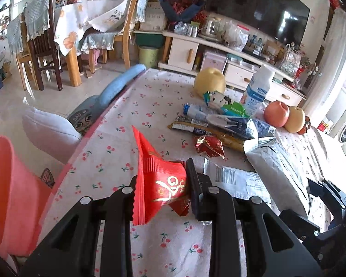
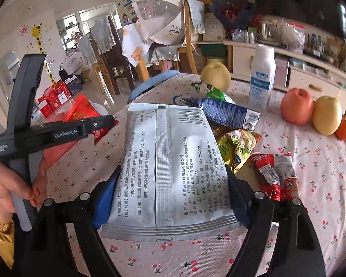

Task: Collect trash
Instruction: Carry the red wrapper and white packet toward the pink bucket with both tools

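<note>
While the left gripper (image 1: 165, 191) clamped a red wrapper (image 1: 160, 180) above the cherry-print tablecloth (image 1: 117, 152) near its edge, the right gripper (image 2: 170, 198) pinched a silver wet-wipe packet (image 2: 170, 161) — more wrappers, apple (image 2: 297, 106) & pears lay beyond.

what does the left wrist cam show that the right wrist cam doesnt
Only the left wrist view: the left gripper shut on a red wrapper, and a pink bin off the table edge. Only the right wrist view: the right gripper shut on a grey pouch, a hand, and a yellow-green packet. Both: the bottle, apple and cherry-print tablecloth.
</note>
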A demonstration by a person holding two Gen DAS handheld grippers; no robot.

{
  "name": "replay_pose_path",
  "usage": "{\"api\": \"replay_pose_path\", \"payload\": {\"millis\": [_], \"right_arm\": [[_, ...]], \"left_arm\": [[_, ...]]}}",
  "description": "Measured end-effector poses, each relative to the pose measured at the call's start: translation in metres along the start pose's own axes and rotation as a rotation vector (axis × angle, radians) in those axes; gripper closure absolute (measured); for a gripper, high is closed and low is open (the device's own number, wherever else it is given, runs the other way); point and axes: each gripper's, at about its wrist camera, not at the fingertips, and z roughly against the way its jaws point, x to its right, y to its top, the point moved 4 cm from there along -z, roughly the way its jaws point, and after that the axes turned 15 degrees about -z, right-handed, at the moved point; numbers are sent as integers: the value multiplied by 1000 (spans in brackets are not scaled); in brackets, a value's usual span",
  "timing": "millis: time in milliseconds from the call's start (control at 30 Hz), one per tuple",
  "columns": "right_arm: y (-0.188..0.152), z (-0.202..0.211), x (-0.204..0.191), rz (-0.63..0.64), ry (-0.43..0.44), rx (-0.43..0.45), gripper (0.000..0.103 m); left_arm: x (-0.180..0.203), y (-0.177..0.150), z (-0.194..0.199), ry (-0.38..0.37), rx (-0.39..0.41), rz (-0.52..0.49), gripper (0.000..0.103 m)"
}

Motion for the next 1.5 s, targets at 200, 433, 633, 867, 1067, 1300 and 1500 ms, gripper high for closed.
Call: {"api": "replay_pose_path", "payload": {"millis": [200,433,633,867,1067,1300,1500], "right_arm": [[-3,5,-17,23,-29,9,21],[-5,6,-42,55,-49,23,21],[-8,6,-64,70,-47,33,21],[-9,2,-93,99,-44,38,21],[-9,-4,-126,123,-15,38,21],[-6,-14,-171,186,15,37,21],[0,-25,-212,235,43,37,21]], "left_arm": [[-18,-4,17,30,27,16,74],[-46,-7,35,72,52,52,74],[-69,-8,50,108,77,91,74],[-100,-11,66,168,98,130,74],[-133,-18,79,242,98,163,74],[-170,-30,94,315,95,197,74],[-205,-43,104,375,84,232,74]]}}
